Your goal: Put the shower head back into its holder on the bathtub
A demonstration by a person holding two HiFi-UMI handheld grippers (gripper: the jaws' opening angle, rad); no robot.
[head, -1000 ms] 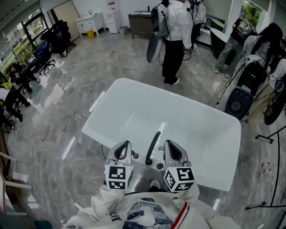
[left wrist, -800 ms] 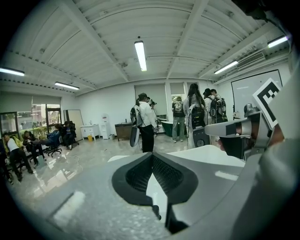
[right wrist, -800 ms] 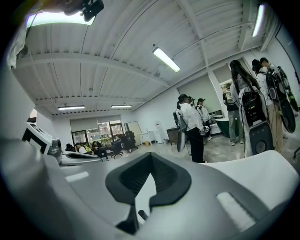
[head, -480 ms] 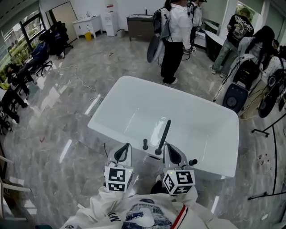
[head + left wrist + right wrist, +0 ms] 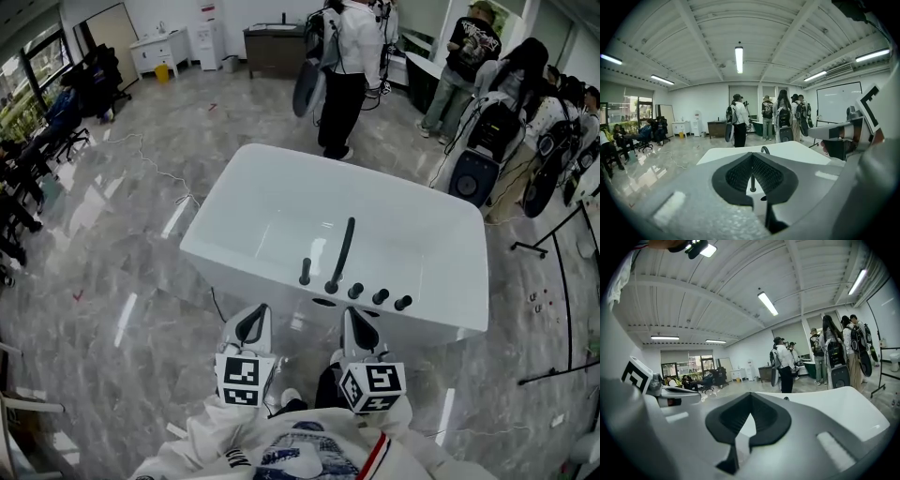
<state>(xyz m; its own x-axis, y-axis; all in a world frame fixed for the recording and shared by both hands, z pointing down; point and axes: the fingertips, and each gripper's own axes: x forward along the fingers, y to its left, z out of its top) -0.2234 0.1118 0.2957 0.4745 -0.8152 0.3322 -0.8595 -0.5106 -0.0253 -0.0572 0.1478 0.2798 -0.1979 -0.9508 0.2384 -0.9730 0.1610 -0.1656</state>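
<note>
Standing upright in its holder on the near rim of the tub (image 5: 281, 202), the shower head (image 5: 305, 272) is a short, slim black stick. It sits just left of the arched black spout (image 5: 343, 248), which leans out over the basin. Right of the spout's base, three black knobs (image 5: 380, 296) line the same rim.

There is one white tub, one shower head, one spout and three knobs, with two hand-held grippers in front of them. Several people stand beyond the tub on the grey floor (image 5: 131, 244).

The left hand-held gripper (image 5: 255, 319) and the right hand-held gripper (image 5: 356, 323) are held low, side by side near the person's chest. Both point toward the tub, short of its rim and touching nothing. Each has its jaws pressed together and empty, and through the left pair's notch the shower head shows well beyond the jaws.
</note>
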